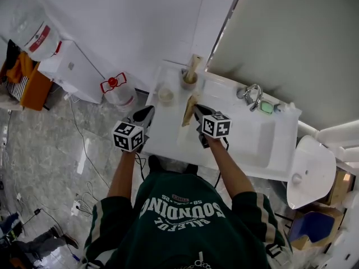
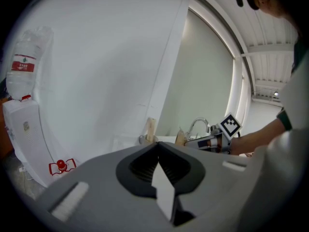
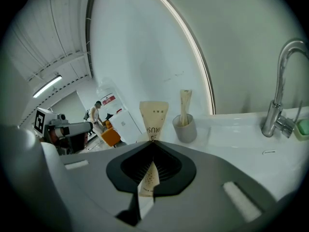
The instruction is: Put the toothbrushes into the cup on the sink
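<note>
A grey cup [image 1: 189,82] stands at the back of the white sink counter [image 1: 247,144], with one paper-wrapped toothbrush [image 1: 193,66] upright in it. My right gripper [image 1: 196,109] hovers over the counter just in front of the cup, shut on a second beige-wrapped toothbrush [image 1: 189,110]. In the right gripper view that toothbrush [image 3: 154,120] sticks up past the jaw tips [image 3: 153,141], with the cup [image 3: 185,127] a little to its right. My left gripper [image 1: 148,112] hangs at the counter's left edge, shut with nothing seen in it; its own view shows the closed tips [image 2: 157,144].
A chrome faucet [image 1: 253,94] and a green soap [image 1: 266,107] sit at the back right of the basin. A small round dish [image 1: 166,94] lies left of the cup. A water dispenser [image 1: 39,32] stands far left and a toilet [image 1: 311,172] at the right.
</note>
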